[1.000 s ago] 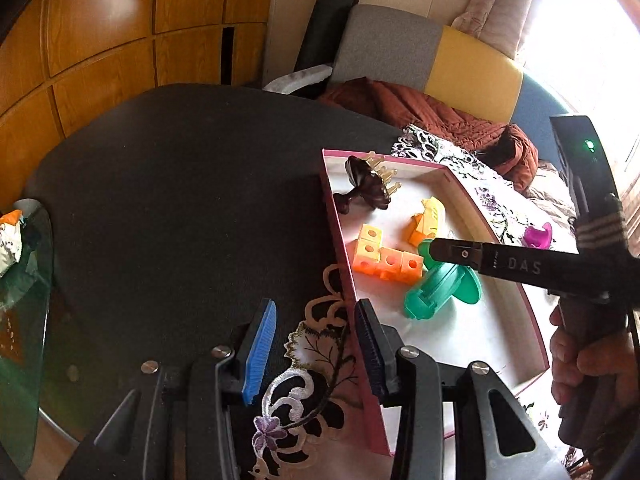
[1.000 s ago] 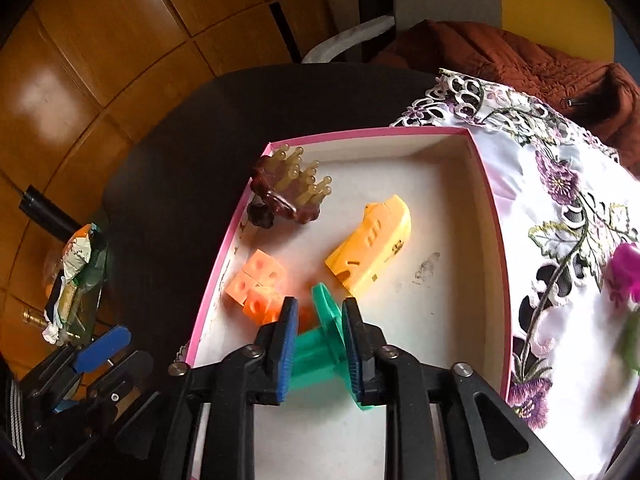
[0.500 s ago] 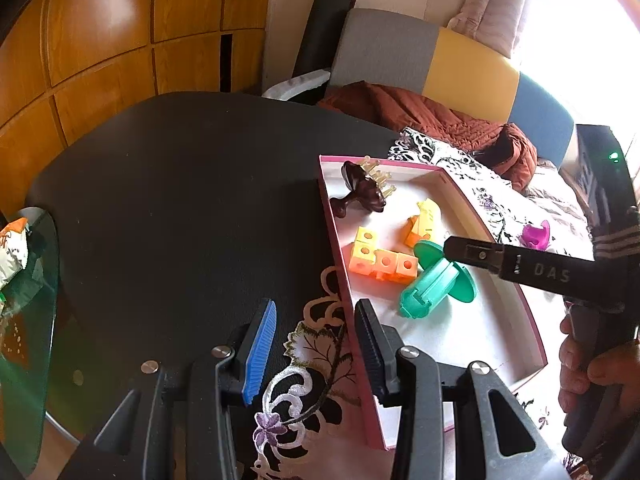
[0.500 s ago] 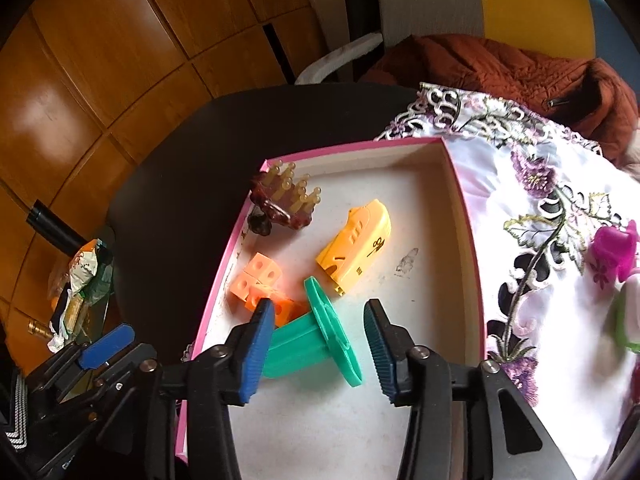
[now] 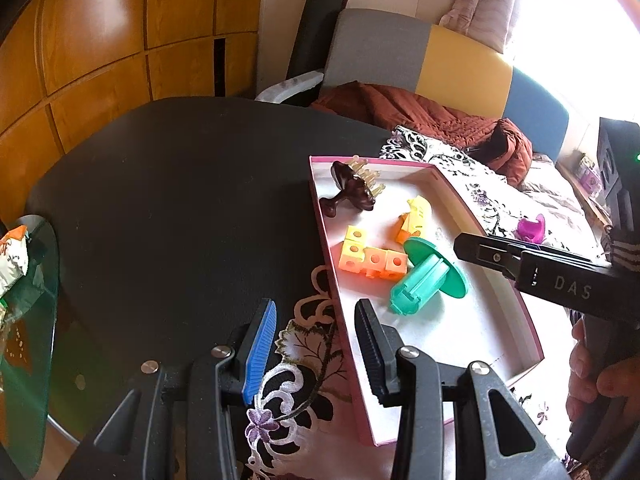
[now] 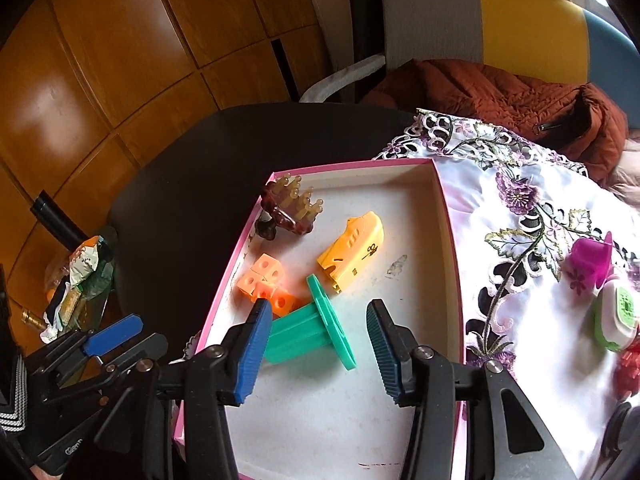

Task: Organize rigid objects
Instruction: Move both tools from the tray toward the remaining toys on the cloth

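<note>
Left wrist view: the left gripper [image 5: 316, 344] holds unchanged, jaws partly open and empty, straddling the pink tray [image 5: 536, 352] wall at the desk's [image 5: 180, 200] edge.

Right wrist view: the right gripper [image 6: 318, 344] has released the green spool [image 6: 310, 328]; its jaws are opening, pads clear. The spool now lies near the tray's left wall, so this placement appears complete.

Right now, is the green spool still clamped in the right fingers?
No, the green spool lies loose in the pink box, the opening right fingers clear of it.

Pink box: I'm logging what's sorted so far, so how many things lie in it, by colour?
Brown: 1, hair claw
Orange: 1, block cluster
Yellow: 1, plastic case
Green: 1, spool
Total: 4 in the pink box
</note>
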The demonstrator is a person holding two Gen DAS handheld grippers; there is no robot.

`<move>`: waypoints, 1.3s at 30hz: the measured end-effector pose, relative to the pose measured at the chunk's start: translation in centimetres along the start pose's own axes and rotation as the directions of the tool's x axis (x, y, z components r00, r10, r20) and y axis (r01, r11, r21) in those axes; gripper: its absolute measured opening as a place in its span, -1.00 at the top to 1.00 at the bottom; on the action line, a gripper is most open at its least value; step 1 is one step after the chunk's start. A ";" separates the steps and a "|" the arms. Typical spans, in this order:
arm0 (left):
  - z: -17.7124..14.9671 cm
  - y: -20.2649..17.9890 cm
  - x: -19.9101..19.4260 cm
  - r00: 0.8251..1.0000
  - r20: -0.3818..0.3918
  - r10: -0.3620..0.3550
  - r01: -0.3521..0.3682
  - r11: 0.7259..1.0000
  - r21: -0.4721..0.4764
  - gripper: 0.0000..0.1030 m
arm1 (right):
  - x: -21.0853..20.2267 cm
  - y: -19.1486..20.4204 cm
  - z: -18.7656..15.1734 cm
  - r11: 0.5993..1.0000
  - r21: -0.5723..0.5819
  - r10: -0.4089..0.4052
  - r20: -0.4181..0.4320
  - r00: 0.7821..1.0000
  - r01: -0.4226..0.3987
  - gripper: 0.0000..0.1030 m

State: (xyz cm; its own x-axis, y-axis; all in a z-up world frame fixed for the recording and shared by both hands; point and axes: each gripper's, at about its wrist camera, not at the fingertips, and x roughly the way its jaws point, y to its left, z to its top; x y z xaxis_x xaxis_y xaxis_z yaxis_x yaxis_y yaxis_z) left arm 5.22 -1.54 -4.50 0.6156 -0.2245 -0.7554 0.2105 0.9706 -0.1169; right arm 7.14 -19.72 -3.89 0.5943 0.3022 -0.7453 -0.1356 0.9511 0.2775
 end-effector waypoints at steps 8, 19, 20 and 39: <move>0.0 -0.8 -0.5 1.000 0.012 -0.003 0.002 1.000 0.029 0.21 | -1.9 -0.5 -0.3 1.000 -0.010 -0.026 0.044 0.999 0.027 -0.10; -0.2 -2.3 -0.9 1.000 0.011 -0.012 0.011 0.997 0.077 0.21 | -5.9 -4.3 -1.2 0.995 0.025 -0.101 0.105 0.989 0.099 -0.23; -0.2 -2.5 -0.9 1.000 0.010 -0.012 0.011 0.997 0.082 0.21 | -6.3 -4.9 -1.3 0.994 0.033 -0.110 0.108 0.988 0.107 -0.24; -0.2 -6.9 -1.1 0.999 -0.001 -0.038 0.037 0.978 0.205 0.21 | -15.7 -19.6 -3.0 0.903 0.267 -0.390 0.184 0.902 0.336 -0.39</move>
State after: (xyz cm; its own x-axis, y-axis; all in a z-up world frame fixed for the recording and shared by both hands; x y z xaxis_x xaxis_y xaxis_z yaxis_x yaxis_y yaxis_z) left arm 2.94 -7.99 -3.04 0.6063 -0.2612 -0.7511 0.3844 0.9231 -0.0108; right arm -1.94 -42.87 0.54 0.7348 -0.1097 -0.6693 0.2884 0.9437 0.1620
